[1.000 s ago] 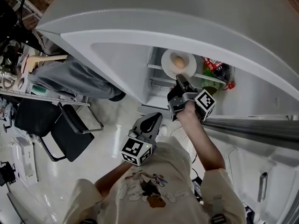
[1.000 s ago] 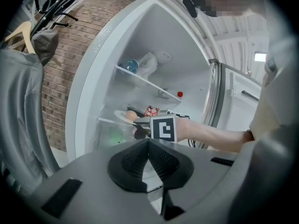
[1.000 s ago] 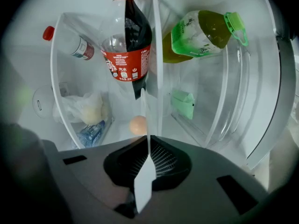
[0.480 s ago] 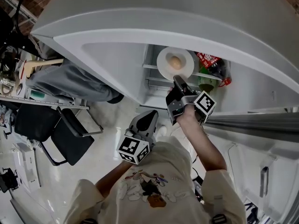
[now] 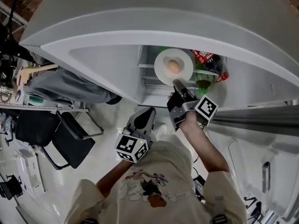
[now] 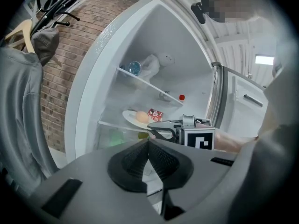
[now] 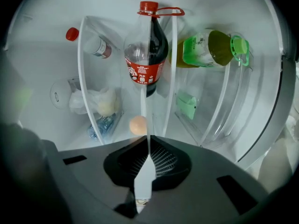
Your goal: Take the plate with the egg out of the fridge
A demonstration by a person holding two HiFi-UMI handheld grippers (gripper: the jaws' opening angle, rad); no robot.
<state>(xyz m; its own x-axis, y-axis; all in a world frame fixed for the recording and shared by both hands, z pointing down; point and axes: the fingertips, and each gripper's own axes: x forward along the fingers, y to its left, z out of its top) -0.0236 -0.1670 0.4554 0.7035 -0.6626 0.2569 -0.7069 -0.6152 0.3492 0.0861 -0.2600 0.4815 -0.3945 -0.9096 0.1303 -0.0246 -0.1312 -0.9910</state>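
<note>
Here the grasp is made and the withdrawal is the step in hand. The right tool (image 5: 177, 83) reaches into the open fridge (image 6: 159, 41) with its jaws closed tight on the near rim of the white plate (image 5: 162, 70). In the right gripper view that rim runs as a thin pale line straight down between the pads. The egg (image 5: 173, 66) lies loose near the middle of the plate, touched by nothing else. The plate is at the front of a middle shelf (image 6: 112, 125), its near edge reaching out past the shelf lip, so it looks at most part-way out. Whether its far side rests on the shelf or is lifted clear cannot be told. Further in are a cola bottle (image 7: 145, 55) and a green bottle (image 7: 208, 48), near the plate but not touching it as far as the views show. The left tool (image 5: 148, 113) hangs low outside the fridge, in front of the person's chest, jaws brought together on nothing.

The next move, by this reading, calls for drawing the plate straight back toward the person while keeping it level. The egg is round and free to roll, and a single pinch on one rim lets the far side sag. The idle left tool could come under the plate's free edge once it clears the shelf.
</note>
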